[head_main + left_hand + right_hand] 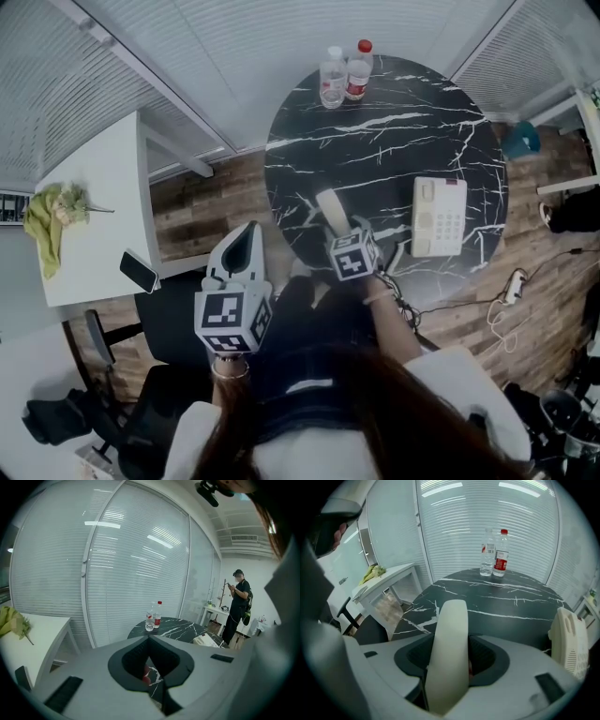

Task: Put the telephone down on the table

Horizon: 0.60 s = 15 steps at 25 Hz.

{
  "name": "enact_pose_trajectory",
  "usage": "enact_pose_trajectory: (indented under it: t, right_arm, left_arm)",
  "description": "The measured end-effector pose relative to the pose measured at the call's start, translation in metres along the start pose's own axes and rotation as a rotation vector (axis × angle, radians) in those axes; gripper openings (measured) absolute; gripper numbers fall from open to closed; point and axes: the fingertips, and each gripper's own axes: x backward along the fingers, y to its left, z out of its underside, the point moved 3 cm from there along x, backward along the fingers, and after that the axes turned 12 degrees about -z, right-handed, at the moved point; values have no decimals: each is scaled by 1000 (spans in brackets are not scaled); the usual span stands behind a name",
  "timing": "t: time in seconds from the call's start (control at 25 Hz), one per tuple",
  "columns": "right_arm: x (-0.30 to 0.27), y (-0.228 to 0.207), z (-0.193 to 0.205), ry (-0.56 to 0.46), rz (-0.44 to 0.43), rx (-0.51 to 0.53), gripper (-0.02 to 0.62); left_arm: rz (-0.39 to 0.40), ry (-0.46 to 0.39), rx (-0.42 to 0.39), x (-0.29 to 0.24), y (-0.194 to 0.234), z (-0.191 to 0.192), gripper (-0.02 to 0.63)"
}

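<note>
My right gripper (337,228) is shut on the cream telephone handset (332,210), holding it above the near edge of the round black marble table (394,131). In the right gripper view the handset (449,648) stands up between the jaws and hides the gap. The cream telephone base (439,217) lies on the table to the right of the handset, and its side (569,641) shows at the right edge. A coiled cord (405,307) hangs below my right hand. My left gripper (246,242) hovers off the table to the left, shut on nothing (150,639).
Two water bottles (332,77) (357,70) stand at the table's far edge. A white side table (94,187) at left carries a green cloth (47,220) and a dark mobile phone (139,271). A black chair (169,328) is below. A person (238,604) stands beyond the table.
</note>
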Motion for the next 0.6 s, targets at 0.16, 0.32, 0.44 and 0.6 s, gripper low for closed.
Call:
enact_pose_trajectory:
  t: [0.16, 0.32, 0.44, 0.6]
  right_arm:
    - [-3, 1, -2, 0, -6, 0, 222]
    - [-5, 1, -3, -3, -12, 1, 222]
    - [-5, 0, -4, -9, -19, -7, 224]
    - [-6, 0, -3, -6, -31, -24, 224]
  left_arm:
    - [-2, -1, 2, -1, 3, 0, 0]
    - [-6, 4, 6, -1, 6, 1, 0]
    - [-1, 1, 6, -2, 5, 0, 0]
    - [12, -4, 5, -4, 2, -2, 0]
